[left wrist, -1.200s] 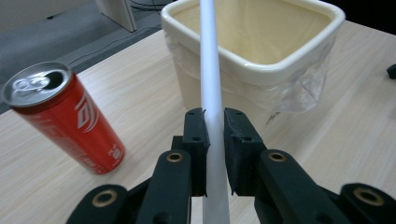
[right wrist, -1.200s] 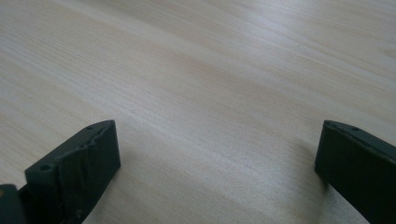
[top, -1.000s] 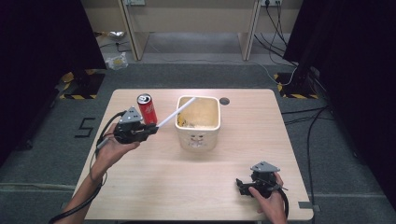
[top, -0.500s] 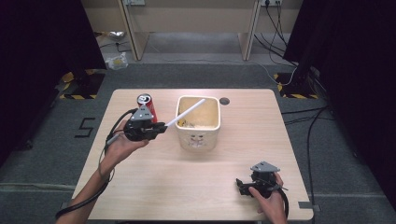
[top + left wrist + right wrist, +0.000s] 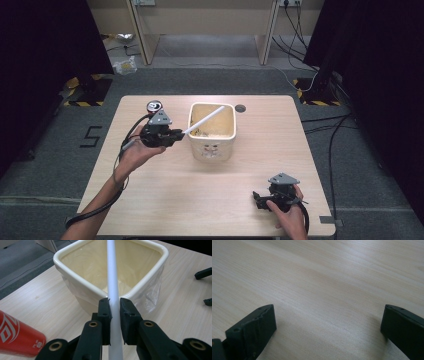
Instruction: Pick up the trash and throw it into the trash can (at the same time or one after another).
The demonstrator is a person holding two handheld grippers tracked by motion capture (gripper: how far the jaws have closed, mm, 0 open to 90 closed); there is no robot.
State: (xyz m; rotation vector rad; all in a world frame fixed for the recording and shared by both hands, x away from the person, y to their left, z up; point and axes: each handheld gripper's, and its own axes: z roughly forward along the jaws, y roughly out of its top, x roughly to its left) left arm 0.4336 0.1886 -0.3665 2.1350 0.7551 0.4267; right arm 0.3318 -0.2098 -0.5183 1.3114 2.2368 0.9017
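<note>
The wooden table point(image 5: 210, 200) is seen beneath both grippers, pale and finely grained. Just ahead of the left gripper point(image 5: 172, 135) a cream container point(image 5: 212, 145) is set; it is square with rounded corners and a thick rolled rim, a clear plastic liner is draped down its outer walls, and a small face is drawn on its near side. In the left gripper view its rim point(image 5: 140, 287) is met directly beyond the jaw tips.

Behind and to one side of the left gripper a red drink can point(image 5: 153, 107) is placed upright; in the left gripper view its red wall with white lettering point(image 5: 17, 337) is found low at the left edge, beside the jaws.

The white stick point(image 5: 204, 120) is gripped by the left gripper point(image 5: 114, 315), whose jaws are clenched on it with both pads pressed against its sides. The stick is slim, smooth, round and plain white, like a straw or thin tube. From the jaws it is carried forward and upward across the container's near rim, and its far end is held over the container's open mouth.

The right gripper point(image 5: 265, 196) is rested on the table well apart from the container, and its jaws are spread wide with nothing but bare wood between them point(image 5: 328, 322).
</note>
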